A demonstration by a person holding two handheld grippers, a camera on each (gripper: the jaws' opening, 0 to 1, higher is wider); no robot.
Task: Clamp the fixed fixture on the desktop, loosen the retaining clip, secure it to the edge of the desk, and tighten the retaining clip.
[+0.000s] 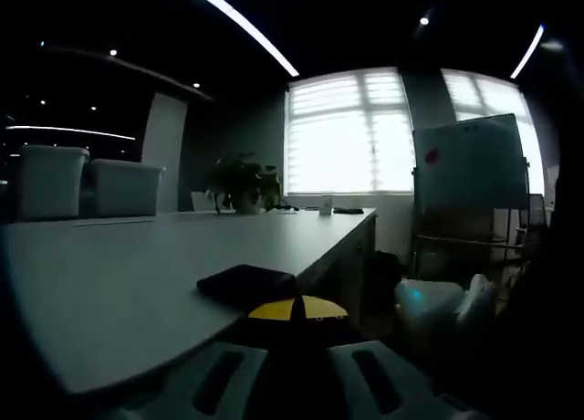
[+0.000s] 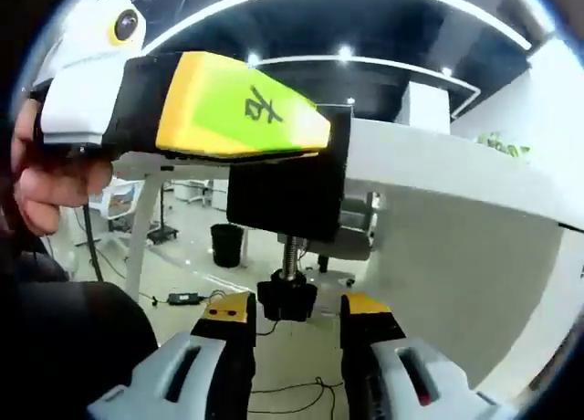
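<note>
Left gripper (image 2: 274, 119) pinching clamp (image 2: 287, 196) on desk edge (image 2: 429, 155); right gripper (image 2: 299, 312) (jaws spread) nearing screw knob (image 2: 286, 299), prob tightening next

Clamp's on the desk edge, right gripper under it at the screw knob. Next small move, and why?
Probably close the right gripper on the black knob and start turning it to tighten. The clamp already straddles the edge of the desk, the left gripper steadies it from above, and the knob sits between the right fingers, which look apart from it.
</note>
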